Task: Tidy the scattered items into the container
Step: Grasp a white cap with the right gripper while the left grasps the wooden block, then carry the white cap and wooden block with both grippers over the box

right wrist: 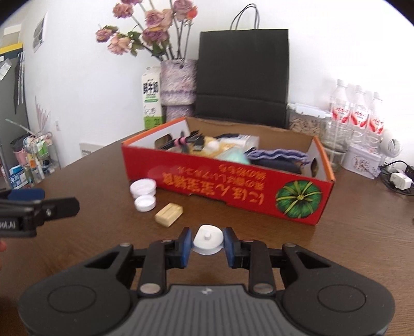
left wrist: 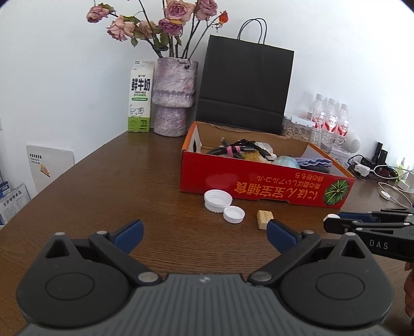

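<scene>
The right gripper (right wrist: 207, 241) clamps a white cap (right wrist: 207, 237) before the red box (right wrist: 233, 191).

Brown wooden table (left wrist: 116, 181) against a white wall (left wrist: 64, 77)

At the table's back stand a milk carton (left wrist: 140, 97), a mottled vase (left wrist: 173, 98) of faded roses (left wrist: 170, 15), a black paper bag (left wrist: 245, 82) and water bottles (left wrist: 331, 116); cables (left wrist: 383, 173) lie to the right. A cluttered rack (right wrist: 33, 157) stands at the left.

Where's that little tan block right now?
In the right wrist view, the tan block lies on the table, beside two white caps, before the red box.
</scene>
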### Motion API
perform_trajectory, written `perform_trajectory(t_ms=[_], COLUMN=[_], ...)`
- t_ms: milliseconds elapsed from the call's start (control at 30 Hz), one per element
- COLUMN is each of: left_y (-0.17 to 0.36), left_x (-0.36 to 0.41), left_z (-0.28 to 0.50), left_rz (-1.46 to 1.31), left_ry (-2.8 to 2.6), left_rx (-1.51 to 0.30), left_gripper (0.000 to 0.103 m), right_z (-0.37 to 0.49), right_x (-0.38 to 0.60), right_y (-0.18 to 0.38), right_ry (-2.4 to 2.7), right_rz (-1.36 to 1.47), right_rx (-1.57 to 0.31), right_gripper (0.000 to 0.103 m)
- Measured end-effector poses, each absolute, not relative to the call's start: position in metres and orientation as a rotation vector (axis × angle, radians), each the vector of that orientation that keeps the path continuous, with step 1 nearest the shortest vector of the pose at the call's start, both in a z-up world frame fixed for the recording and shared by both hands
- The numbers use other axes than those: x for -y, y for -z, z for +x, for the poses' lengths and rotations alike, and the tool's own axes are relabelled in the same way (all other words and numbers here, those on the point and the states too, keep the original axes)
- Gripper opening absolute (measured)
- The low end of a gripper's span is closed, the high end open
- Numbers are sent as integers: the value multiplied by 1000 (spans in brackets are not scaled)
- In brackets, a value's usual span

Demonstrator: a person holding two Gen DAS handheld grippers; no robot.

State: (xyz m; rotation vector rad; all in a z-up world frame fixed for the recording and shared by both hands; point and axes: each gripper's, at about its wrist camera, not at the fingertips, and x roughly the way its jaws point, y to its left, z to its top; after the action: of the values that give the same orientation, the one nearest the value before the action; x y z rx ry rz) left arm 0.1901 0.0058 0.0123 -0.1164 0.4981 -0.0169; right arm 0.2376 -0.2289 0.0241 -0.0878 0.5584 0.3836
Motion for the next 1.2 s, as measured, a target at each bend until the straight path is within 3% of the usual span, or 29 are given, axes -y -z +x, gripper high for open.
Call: perform_trajectory(t_ms=[300,767,1000,1033,1200], left_y=[-5,17,20,20,21], left_x=[33,71,70,71,71], left_z=[236,280,291,291,286], left_rz=[-75,-46,-56,-50,-34], left_ry=[71,174,168,167,172], left_rx=[-580,-660,-682,-679,-667], left_gripper=[103,31,31,22,22], right_z=[261,269,268,268,265], right_x=[261,276,273,273,272], right_y=[-23,-11,-10,-9,-9], right_ry=[-324,-304,-315,-314,-311], right_rz=[-19,11,0,0,-2], right_rx=[-534,-562,-569,-570,-565], right_gripper=[26,26,26,26,26])
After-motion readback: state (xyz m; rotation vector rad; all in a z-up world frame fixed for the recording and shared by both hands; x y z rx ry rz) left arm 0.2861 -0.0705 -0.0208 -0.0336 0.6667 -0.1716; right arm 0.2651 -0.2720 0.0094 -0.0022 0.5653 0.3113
